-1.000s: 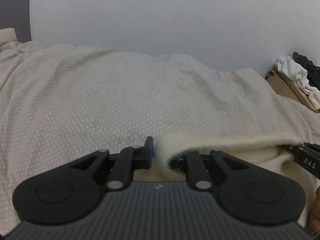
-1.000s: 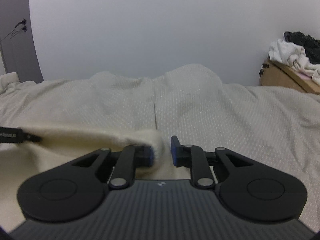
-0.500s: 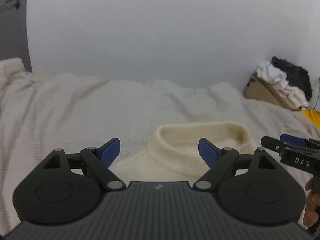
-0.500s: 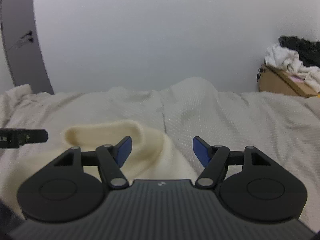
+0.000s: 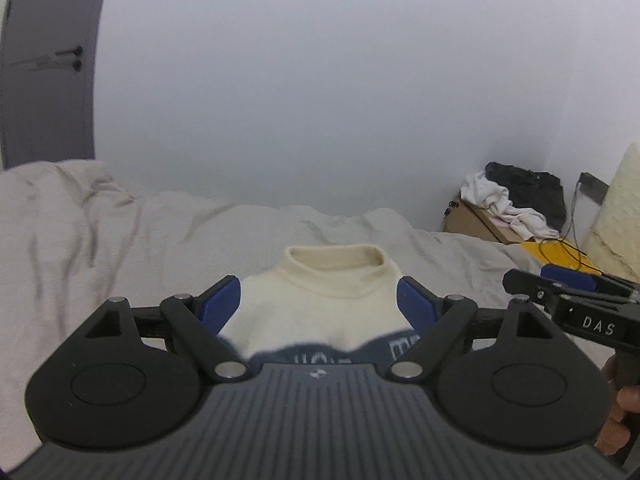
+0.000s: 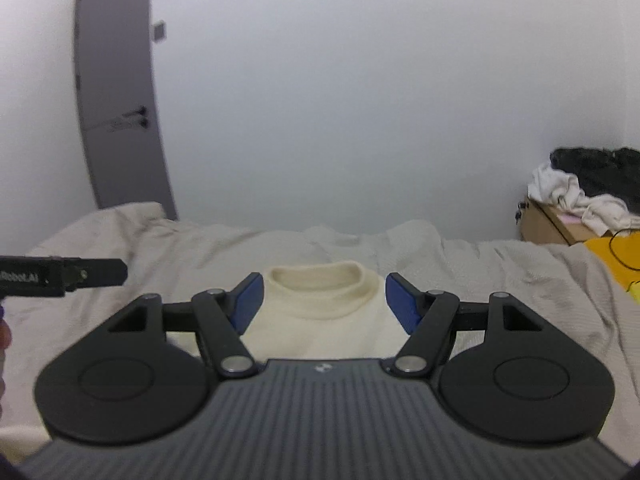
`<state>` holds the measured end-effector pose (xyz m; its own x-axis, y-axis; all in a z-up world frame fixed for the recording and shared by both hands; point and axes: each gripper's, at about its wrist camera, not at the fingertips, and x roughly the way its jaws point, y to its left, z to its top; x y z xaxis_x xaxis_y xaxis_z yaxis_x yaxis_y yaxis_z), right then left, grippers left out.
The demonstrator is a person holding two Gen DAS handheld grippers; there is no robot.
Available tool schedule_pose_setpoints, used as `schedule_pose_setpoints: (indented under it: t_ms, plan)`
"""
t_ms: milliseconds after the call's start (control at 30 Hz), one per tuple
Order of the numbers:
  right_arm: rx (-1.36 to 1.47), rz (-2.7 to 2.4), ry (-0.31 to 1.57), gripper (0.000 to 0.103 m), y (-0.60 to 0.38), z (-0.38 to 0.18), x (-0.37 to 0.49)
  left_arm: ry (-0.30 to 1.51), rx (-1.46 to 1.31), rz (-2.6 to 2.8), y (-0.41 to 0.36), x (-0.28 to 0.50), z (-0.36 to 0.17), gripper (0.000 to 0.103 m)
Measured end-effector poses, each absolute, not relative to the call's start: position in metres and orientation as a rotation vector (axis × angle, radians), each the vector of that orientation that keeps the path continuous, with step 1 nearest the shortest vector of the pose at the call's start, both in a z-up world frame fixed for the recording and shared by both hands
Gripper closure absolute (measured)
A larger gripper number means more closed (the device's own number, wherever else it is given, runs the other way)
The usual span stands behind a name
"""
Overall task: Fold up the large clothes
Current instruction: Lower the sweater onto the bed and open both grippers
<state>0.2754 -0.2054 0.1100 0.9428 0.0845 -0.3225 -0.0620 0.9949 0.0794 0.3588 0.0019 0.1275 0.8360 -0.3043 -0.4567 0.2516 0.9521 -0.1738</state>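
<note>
Slippage is the main risk: the cream, fuzzy knit sweater with a rolled turtleneck collar (image 5: 332, 292) lies free on the rumpled beige waffle-textured bedspread (image 5: 120, 240), collar toward twelve o'clock, and soft bedding underneath could drag or bunch its layers when a fold is next pinched. A dark blue band with pale lettering (image 5: 340, 354) shows at its six o'clock edge, so a crooked grab there would probably skew the fold.

Both tools have just been opening. The left gripper (image 5: 318, 304) stands wide, its blue pads either side of the sweater in view but above it, clasping nothing. The right gripper (image 6: 324, 300) is likewise spread and empty.

At three o'clock a brown cardboard box heaped with white and black laundry (image 5: 516, 208) sits beyond the bed, well apart.
</note>
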Motion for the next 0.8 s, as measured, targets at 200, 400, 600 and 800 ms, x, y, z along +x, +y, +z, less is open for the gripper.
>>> schedule_pose_setpoints:
  t_ms: [200,400,600,800]
  plan:
    - [0.082,0.106,0.292,0.034,-0.194,0.132,0.198,0.46,-0.134,-0.284,0.023,0.258,0.156,0.015]
    - [0.057,0.122,0.273,0.034,-0.183,0.133,0.14,0.433,-0.148,-0.284,0.039,0.181,0.163,0.015]
    - [0.056,0.138,0.262,0.034,-0.172,0.116,0.094,0.412,-0.153,-0.294,0.049,0.125,0.147,0.015]
    - [0.045,0.156,0.274,0.034,-0.165,0.086,0.065,0.402,-0.109,-0.29,0.037,0.097,0.109,0.015]
